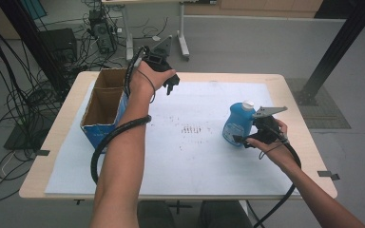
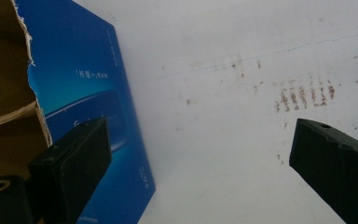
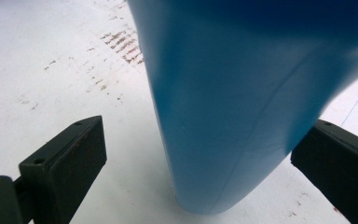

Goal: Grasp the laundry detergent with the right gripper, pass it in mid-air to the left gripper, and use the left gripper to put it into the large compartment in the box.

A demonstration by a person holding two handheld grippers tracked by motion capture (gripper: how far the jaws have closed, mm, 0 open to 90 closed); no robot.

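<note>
A blue plastic bottle (image 1: 237,124) with a white cap stands upright on the right half of the white sheet (image 1: 195,161). My right gripper (image 1: 241,140) is low at its near right side and open. In the right gripper view the bottle (image 3: 233,93) stands between the two spread jaws of that gripper (image 3: 203,126), with a gap on the left side. My left gripper (image 1: 170,83) is held up at the back, just right of an open cardboard box (image 1: 100,135). It is open (image 2: 200,135) with nothing between its jaws, and the box's blue side (image 2: 88,93) is at its left.
Brown smudges (image 1: 190,129) mark the middle of the sheet. The box is torn open at the top and looks empty. Cables, a black frame post (image 1: 335,47) and another table's legs are on the floor beyond the wooden table edge (image 1: 285,80).
</note>
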